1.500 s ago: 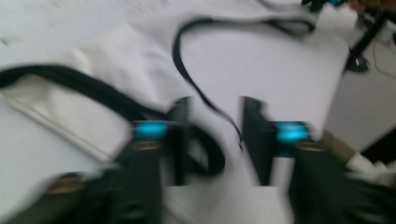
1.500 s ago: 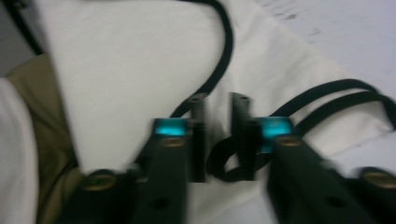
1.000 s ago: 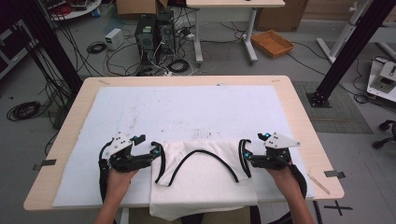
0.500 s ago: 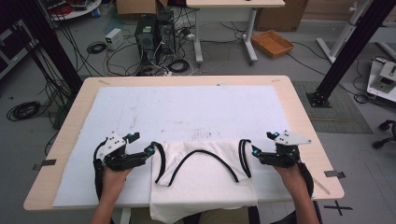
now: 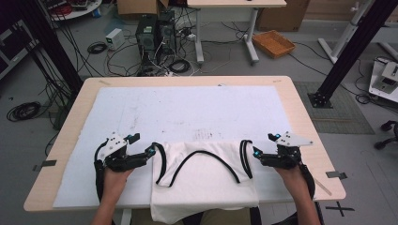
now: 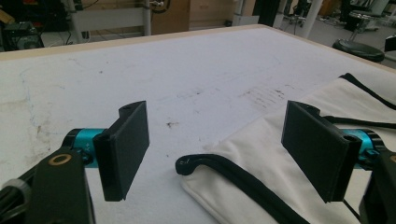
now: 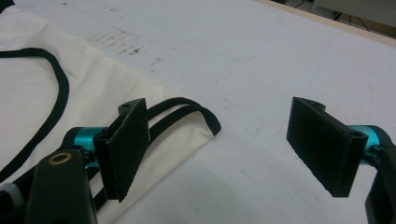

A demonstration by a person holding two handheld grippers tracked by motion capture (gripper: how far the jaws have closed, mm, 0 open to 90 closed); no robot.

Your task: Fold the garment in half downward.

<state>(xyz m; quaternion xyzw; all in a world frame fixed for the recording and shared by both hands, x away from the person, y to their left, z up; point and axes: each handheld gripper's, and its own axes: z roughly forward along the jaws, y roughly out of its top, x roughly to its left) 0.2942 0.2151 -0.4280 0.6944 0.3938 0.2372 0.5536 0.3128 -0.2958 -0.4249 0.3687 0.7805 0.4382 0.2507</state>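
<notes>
Both grippers have slid outward off the white sleeveless cloth top with black trim (image 5: 204, 180) since a second ago. At the table's six o'clock edge it lies flat on the white table cover (image 5: 187, 112), hem hanging over. At nine o'clock of it the left gripper (image 5: 151, 151) is spread wide; at three o'clock the right gripper (image 5: 255, 153) likewise gapes, grasping nothing.

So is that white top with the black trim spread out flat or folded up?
Spread flat. The white top lies face up, neckline and both armholes open, hem hanging over the table's near edge.
</notes>
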